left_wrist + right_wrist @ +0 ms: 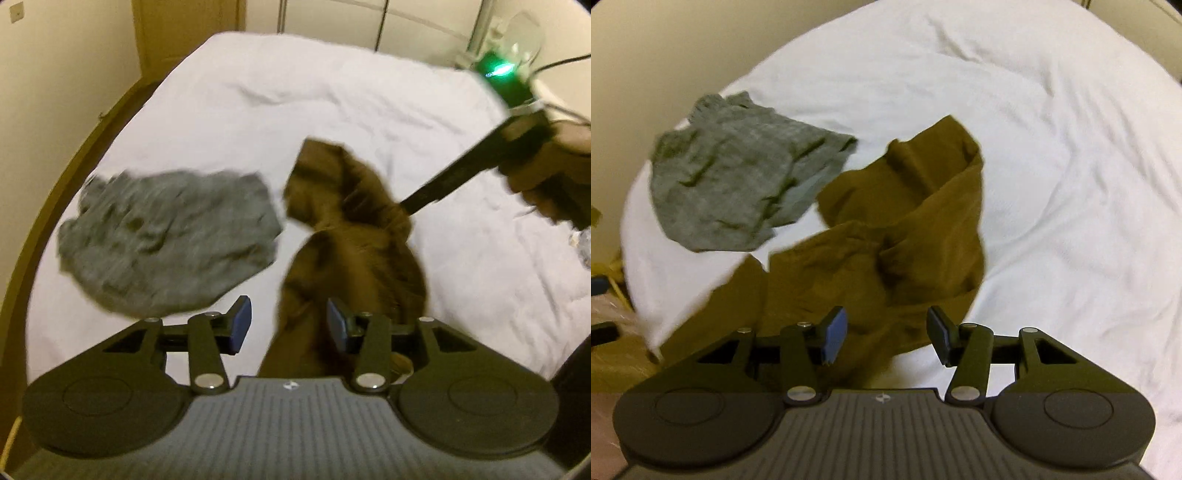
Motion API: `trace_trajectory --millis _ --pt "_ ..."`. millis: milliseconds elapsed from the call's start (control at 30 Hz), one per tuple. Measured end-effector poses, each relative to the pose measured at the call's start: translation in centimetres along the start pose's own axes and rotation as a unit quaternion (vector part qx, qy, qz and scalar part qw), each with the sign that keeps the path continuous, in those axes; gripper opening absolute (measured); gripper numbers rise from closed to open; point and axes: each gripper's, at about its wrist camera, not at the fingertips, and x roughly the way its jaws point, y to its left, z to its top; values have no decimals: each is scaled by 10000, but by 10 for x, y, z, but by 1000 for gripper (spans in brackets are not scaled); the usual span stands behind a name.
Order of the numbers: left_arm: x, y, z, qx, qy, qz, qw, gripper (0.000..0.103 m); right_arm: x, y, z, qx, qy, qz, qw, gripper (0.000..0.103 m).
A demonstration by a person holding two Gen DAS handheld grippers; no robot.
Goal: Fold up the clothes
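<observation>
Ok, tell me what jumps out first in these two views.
The brown garment stands out first, bunched near the middle of the white bed and running down between the open fingers of both tools. Just left of it lies a crumpled grey garment, near the bed's left edge. In the left wrist view the right tool reaches in from the right, its tip at the brown cloth.

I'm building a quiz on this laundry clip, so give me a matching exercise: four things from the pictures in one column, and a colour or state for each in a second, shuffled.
Things:
1. garment lying on the bed
2. garment between the left tongs
3. bed sheet
4. right tongs

Colour or state:
A. white, wrinkled
B. open, over brown cloth
C. grey, crumpled
D. brown, bunched up

Pairs: 1-C, 2-D, 3-A, 4-B
</observation>
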Motion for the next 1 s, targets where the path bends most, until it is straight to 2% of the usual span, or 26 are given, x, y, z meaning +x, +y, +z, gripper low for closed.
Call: trace_trajectory --millis 167,300,333,367,467,600,633,667,733,833,933,1000 --pt "-1 15 -11 206 206 181 9994 44 -1 24 -31 469 129 497 9976 60" --pt "3 24 -5 550 199 -113 9982 48 2 48 -59 766 229 616 9949 65" --pt "7 25 -3 715 213 -230 9969 48 6 56 -65 859 244 586 9943 70" --pt "10 26 0 909 215 -336 9951 48 12 64 -70 950 260 544 9937 73" --pt "13 26 12 1605 119 -528 9855 50 35 82 -82 1215 291 341 9916 71" --pt "13 24 29 2312 -50 -748 9700 54 59 78 -94 1793 211 -75 9835 55" --pt "14 23 33 2465 -91 -816 9656 56 59 73 -97 1932 173 -115 9809 42" --pt "15 21 37 2625 -123 -878 9608 58 56 68 -100 2028 143 -120 9790 25" --pt "20 12 41 2973 -153 -978 9496 59 44 59 -106 2084 67 -190 9778 13" --pt "33 -10 47 3488 -197 -1123 9303 61 7 41 -117 2083 -178 -385 9772 11" --pt "48 -40 55 3902 -309 -1303 9110 63 -38 13 -133 2331 -438 -503 9702 11" --pt "58 -65 62 4164 -430 -1458 8964 63 -62 -6 -144 2563 -583 -422 9639 11"
